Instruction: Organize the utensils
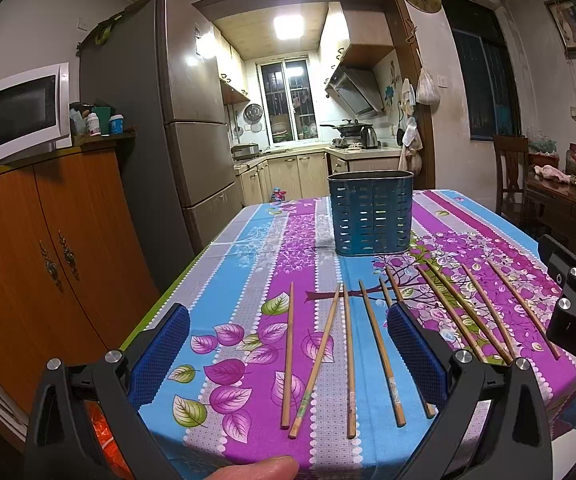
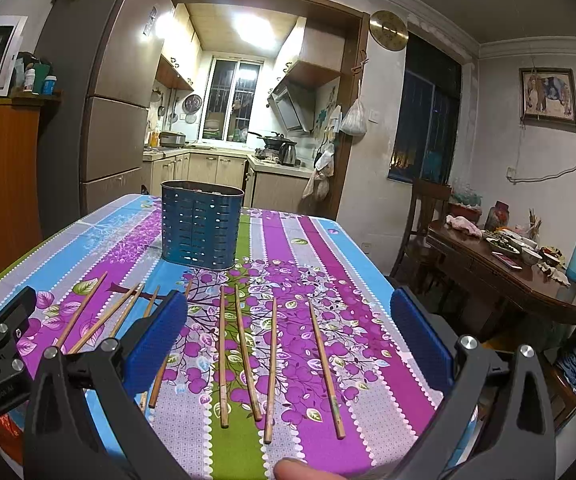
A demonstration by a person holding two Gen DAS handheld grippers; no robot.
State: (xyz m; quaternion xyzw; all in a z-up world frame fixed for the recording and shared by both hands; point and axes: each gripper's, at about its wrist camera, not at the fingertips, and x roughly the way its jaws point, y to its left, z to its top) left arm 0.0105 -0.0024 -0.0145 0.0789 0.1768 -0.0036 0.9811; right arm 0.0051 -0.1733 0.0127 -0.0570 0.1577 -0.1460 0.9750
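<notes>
Ten chopsticks lie on the tabletop below one blue holder; left hand-held gripper and right hand-held gripper both gape, empty.

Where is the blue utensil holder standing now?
The blue utensil holder stands upright on the table, centre in both views, beyond the chopsticks lying flat.

We see a bright square ceiling light glaring at twelve o'clock (blown out white); edges bend, corners darken.
</notes>
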